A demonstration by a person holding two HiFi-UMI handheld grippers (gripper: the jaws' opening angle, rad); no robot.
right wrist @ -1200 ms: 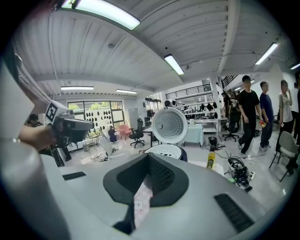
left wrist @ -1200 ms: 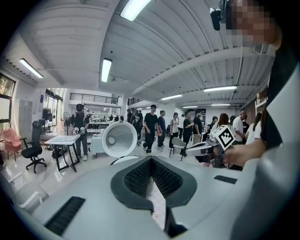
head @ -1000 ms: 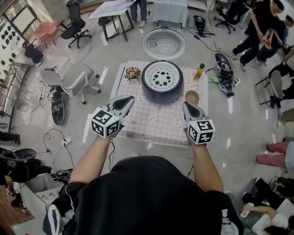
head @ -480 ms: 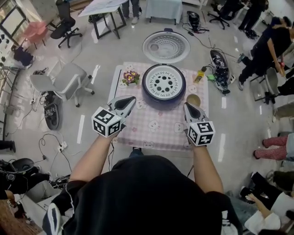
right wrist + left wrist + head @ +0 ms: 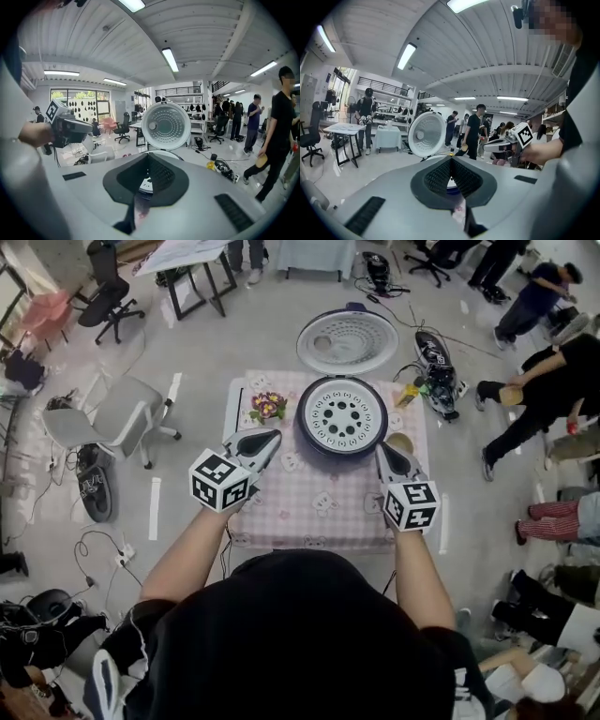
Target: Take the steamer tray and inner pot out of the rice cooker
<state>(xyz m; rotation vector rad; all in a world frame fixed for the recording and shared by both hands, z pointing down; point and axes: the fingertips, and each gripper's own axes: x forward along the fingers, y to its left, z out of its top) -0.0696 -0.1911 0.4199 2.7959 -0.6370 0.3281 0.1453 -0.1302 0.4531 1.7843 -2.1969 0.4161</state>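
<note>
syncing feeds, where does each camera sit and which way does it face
Head view: on the person's head, steeply down at the rice cooker; forearms, left gripper, right gripper show.
Left gripper view: on that gripper, along its shut jaws toward the open lid; right gripper shows.
Right gripper view: likewise; left gripper shows.
Shared: both gripper views see the lid.

Cloth at centre seen as pink checked fabric, tray above it shown pale, matt, perforated, lid at top lined with shiny dimpled metal.

left gripper and right gripper held forward, fingers together, seemingly empty.
</note>
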